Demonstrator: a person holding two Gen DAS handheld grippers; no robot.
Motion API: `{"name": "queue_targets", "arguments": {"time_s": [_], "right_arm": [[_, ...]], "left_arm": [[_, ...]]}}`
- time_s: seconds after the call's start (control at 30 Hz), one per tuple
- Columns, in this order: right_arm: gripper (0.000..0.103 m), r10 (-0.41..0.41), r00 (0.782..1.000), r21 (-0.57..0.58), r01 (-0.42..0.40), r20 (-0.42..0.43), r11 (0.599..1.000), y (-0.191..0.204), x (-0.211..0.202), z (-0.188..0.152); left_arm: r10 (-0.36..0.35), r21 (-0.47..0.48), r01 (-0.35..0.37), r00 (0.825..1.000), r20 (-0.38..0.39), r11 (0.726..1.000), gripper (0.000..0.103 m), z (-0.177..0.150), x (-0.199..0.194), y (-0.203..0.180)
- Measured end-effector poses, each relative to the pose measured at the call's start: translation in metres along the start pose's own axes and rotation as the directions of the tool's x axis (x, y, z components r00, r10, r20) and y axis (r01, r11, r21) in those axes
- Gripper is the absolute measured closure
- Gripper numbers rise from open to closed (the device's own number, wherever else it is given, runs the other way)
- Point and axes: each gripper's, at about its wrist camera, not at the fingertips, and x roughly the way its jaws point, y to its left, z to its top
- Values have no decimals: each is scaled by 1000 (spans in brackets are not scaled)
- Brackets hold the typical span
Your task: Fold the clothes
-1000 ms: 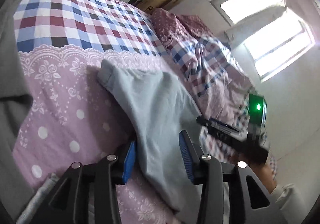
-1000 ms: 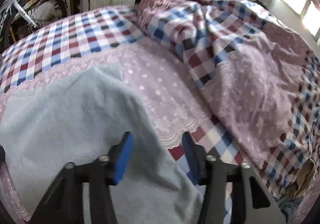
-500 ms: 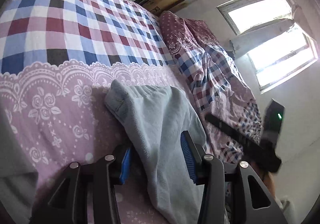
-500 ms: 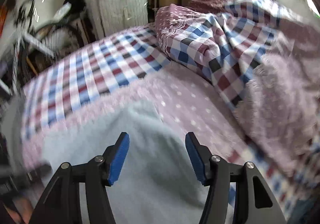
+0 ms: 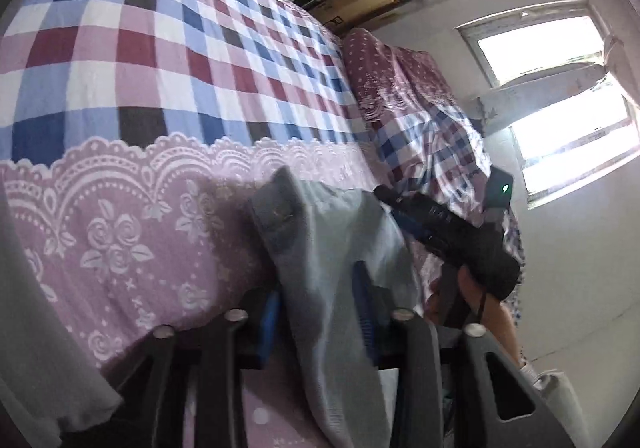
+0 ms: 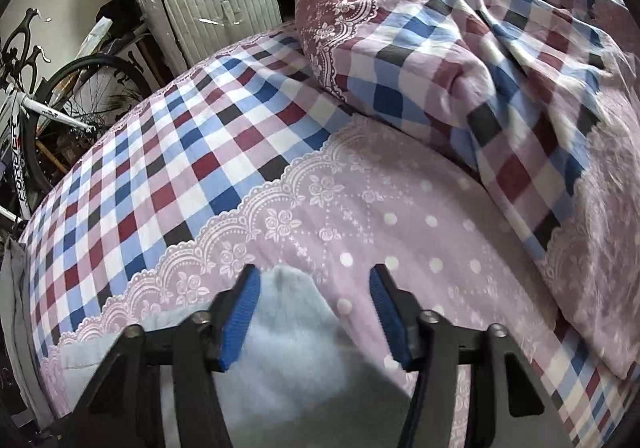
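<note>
We see the left hand-held gripper (image 5: 318, 312) with its blue pads either side of a fold of the grey garment (image 5: 332, 248); contact unclear. The garment's hem lies ahead of it on the bed (image 5: 140, 208). To its right, the right hand-held gripper (image 5: 404, 208) reaches the garment's far edge; its jaws are hidden.

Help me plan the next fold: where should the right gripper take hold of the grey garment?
Probably at the peaked edge of the grey garment between the open right gripper. That edge stands raised off the bedspread, so come in low from the near side and close across the peak.
</note>
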Motion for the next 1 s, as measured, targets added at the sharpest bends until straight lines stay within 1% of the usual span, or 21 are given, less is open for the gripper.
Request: {"name": "queue_targets", "arguments": {"time_s": [0.03,0.1,0.17,0.2,0.27,0.3,0.33,0.37,0.43,0.47,0.5,0.53,0.57,0.6,0.63,0.67,0.7,0.77,0.8,0.9,1.0], "right_arm": [[88,30,999,9,-30,-21,1000,0,4,0],[92,17,1000,-28,-18,-22,999,6,2,-3],[93,-26,999,-98,31,47,995,18,-11,-2],[93,-44,994,-131,57,102,990,25,-21,-1],[93,-89,960,-215,149,266,965,46,-49,0],[92,-99,939,-240,184,328,953,54,-58,-1],[92,-115,928,-250,213,355,945,59,-61,0],[92,-153,922,-252,253,356,934,63,-58,1],[92,-177,936,-231,253,305,939,65,-42,6],[92,-207,942,-214,266,264,940,66,-30,8],[92,-237,943,-201,285,234,937,68,-21,7],[91,-246,943,-195,291,225,937,69,-17,5],[90,-248,943,-192,292,223,937,72,-16,3],[89,-241,943,-188,286,229,940,73,-18,1],[85,-227,944,-182,274,241,944,74,-23,-1],[77,-215,942,-173,264,258,949,74,-33,-3],[62,-204,939,-165,255,276,953,74,-44,-5],[49,-182,929,-145,238,323,960,74,-73,-12],[49,-170,923,-139,230,346,963,73,-90,-15],[48,-142,905,-128,208,400,970,69,-149,-37],[45,-145,879,-113,218,454,969,59,-219,-78]], "left_arm": [[3,-4,-3,1000,-3,1000,92,0,0,3],[-25,-21,25,1000,-8,999,95,1,0,8],[-40,-5,40,999,2,999,97,1,-3,5],[-47,5,47,999,7,999,97,1,-4,4],[-67,47,63,994,88,997,97,0,-16,-2],[-76,76,66,989,124,995,97,-1,-22,-7],[-85,107,68,984,158,992,97,-2,-28,-13],[-63,141,37,981,184,989,97,-4,-31,-18],[45,149,-70,985,166,986,96,-6,-21,-17],[102,150,-125,983,153,981,95,-8,-16,-16],[123,135,-141,983,134,981,93,-7,-12,-12],[134,115,-147,984,114,982,92,-6,-9,-8],[109,96,-120,987,117,988,88,-4,-11,-5],[87,88,-98,988,124,991,79,-3,-13,-4],[66,88,-78,989,130,993,74,-3,-15,-5],[44,89,-56,990,135,994,62,-2,-17,-5],[21,91,-34,990,141,995,51,-2,-20,-6],[-14,96,1,990,143,995,40,-2,-23,-9],[-25,96,11,989,144,995,34,-2,-24,-10],[-55,97,41,987,148,994,24,0,-29,-15],[-86,98,71,985,150,993,20,1,-35,-21]]}}
